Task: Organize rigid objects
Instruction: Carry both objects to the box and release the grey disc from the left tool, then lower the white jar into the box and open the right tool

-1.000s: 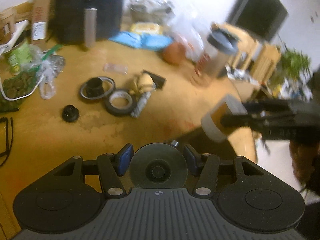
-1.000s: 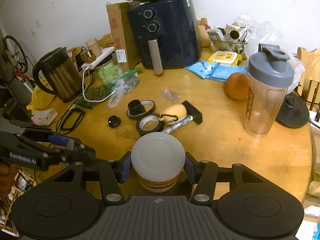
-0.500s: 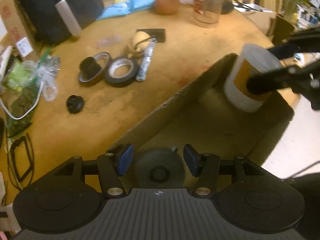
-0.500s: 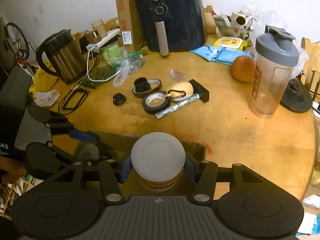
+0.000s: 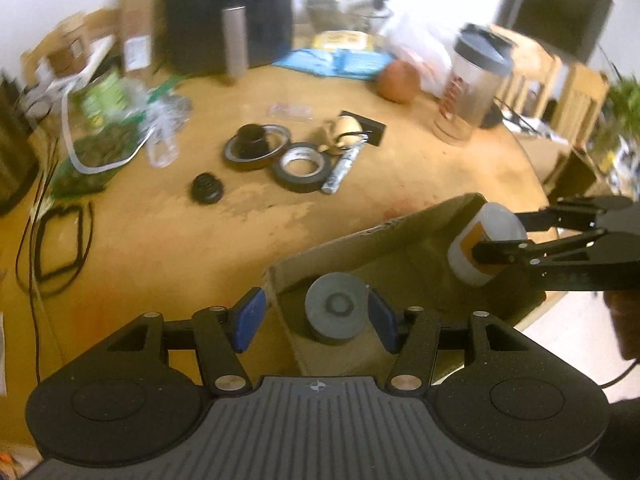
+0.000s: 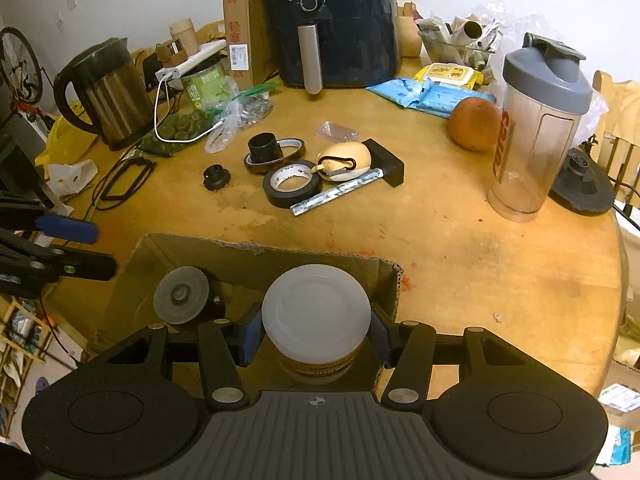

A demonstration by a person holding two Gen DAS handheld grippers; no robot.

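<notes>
A cardboard box (image 6: 248, 254) sits at the near edge of the round wooden table (image 6: 480, 248). My right gripper (image 6: 314, 330) is shut on a white-lidded jar (image 6: 316, 312) with an orange label and holds it inside the box; the jar also shows in the left wrist view (image 5: 486, 242). My left gripper (image 5: 316, 316) is open over the box's left end. A grey round-topped object (image 5: 336, 310) stands in the box between the spread fingers, which do not touch it. It also shows in the right wrist view (image 6: 182, 294).
On the table lie black tape rolls (image 6: 291, 182), a black cap (image 6: 216, 177), a cream case (image 6: 344, 156), a silver pen (image 6: 336, 196), an orange (image 6: 474, 123), a shaker bottle (image 6: 536, 128), a kettle (image 6: 106, 92) and an air fryer (image 6: 332, 20).
My left gripper has opened and let go of the grey object, which now stands in the box. My right gripper has carried the jar down into the box.
</notes>
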